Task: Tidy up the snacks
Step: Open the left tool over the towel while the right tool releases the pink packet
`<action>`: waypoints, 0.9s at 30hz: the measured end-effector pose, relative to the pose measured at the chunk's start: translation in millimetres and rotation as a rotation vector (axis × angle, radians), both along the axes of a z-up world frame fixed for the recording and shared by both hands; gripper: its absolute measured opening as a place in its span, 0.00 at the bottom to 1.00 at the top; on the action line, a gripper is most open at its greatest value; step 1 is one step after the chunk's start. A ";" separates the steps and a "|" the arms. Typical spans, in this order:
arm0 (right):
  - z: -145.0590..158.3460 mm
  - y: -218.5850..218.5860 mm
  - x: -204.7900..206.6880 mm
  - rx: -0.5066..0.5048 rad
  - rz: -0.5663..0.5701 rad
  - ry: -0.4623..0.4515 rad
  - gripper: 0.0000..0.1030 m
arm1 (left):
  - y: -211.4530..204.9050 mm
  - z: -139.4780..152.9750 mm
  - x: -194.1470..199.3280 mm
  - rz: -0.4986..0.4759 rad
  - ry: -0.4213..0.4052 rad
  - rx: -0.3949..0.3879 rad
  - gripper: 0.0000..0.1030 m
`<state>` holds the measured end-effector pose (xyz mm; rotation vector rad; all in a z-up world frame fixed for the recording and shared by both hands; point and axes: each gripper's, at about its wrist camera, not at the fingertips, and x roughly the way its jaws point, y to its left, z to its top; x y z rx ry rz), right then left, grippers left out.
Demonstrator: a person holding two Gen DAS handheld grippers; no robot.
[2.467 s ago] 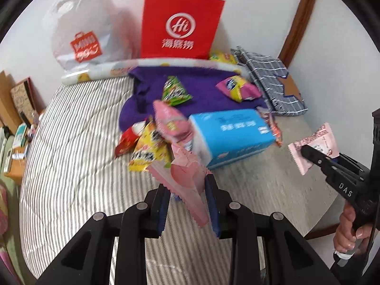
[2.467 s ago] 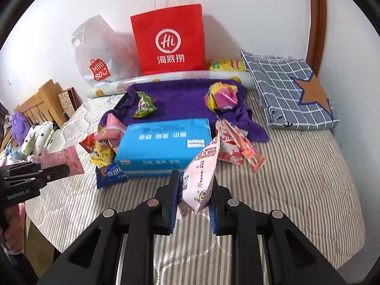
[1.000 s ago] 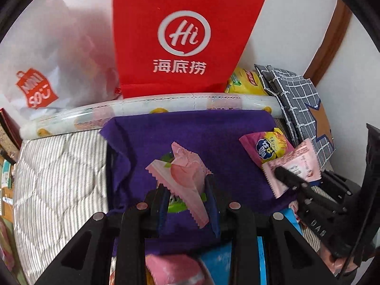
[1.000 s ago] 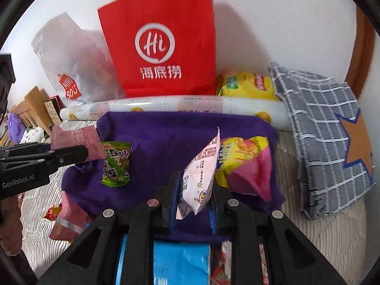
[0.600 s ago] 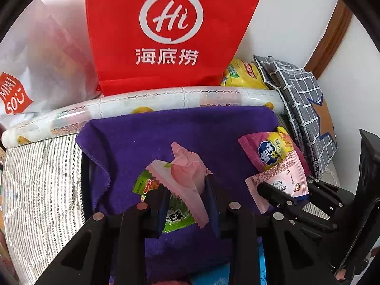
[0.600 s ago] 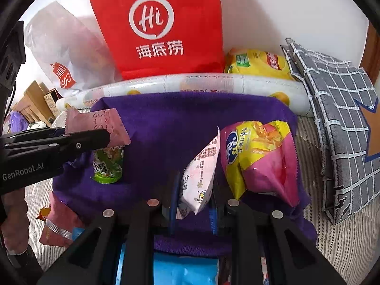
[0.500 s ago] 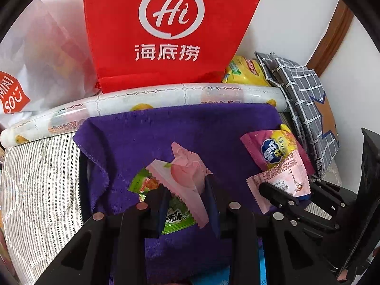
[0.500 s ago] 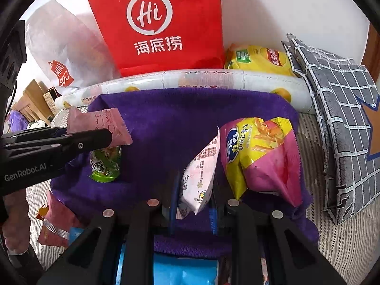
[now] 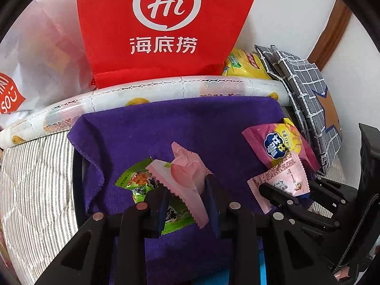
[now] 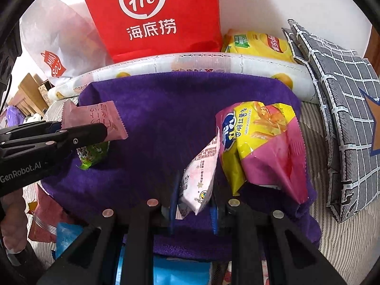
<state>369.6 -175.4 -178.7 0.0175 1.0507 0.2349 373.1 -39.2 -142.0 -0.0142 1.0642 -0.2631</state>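
Purple towel (image 9: 190,128) mid-frame has two snacks so far. Left gripper (image 9: 187,204) and right gripper (image 10: 193,210) each clamp a pink pack, not yet dropped.

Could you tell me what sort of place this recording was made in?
Most likely a bedroom at home: the snacks lie on a purple towel spread over a striped quilted bed cover, with a checked star pillow beside it and a red shopping bag against the wall.
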 end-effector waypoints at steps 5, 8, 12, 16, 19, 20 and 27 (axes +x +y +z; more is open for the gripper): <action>0.8 -1.2 -2.3 -0.015 -0.003 0.004 0.23 | 0.6 0.5 -1.1 -0.006 0.001 -0.002 0.27; 3.6 -1.9 -4.6 -0.017 -0.001 -0.001 0.23 | 0.7 1.1 -2.7 -0.007 0.004 -0.005 0.28; 8.5 -2.0 -7.8 -0.021 0.004 -0.010 0.24 | -0.3 4.4 -7.0 -0.015 0.001 0.002 0.38; 17.3 -0.5 -14.4 -0.011 0.010 -0.031 0.40 | -1.7 12.8 -15.1 -0.007 -0.030 0.038 0.56; 26.2 3.1 -21.1 -0.009 0.020 -0.043 0.44 | 0.8 19.8 -21.8 0.002 -0.042 0.042 0.58; 29.1 3.9 -23.3 -0.011 0.019 -0.049 0.45 | 1.6 21.8 -23.5 0.005 -0.042 0.041 0.58; 59.7 -5.4 -49.4 -0.012 -0.042 -0.121 0.57 | 13.9 41.0 -53.2 0.057 -0.080 0.081 0.63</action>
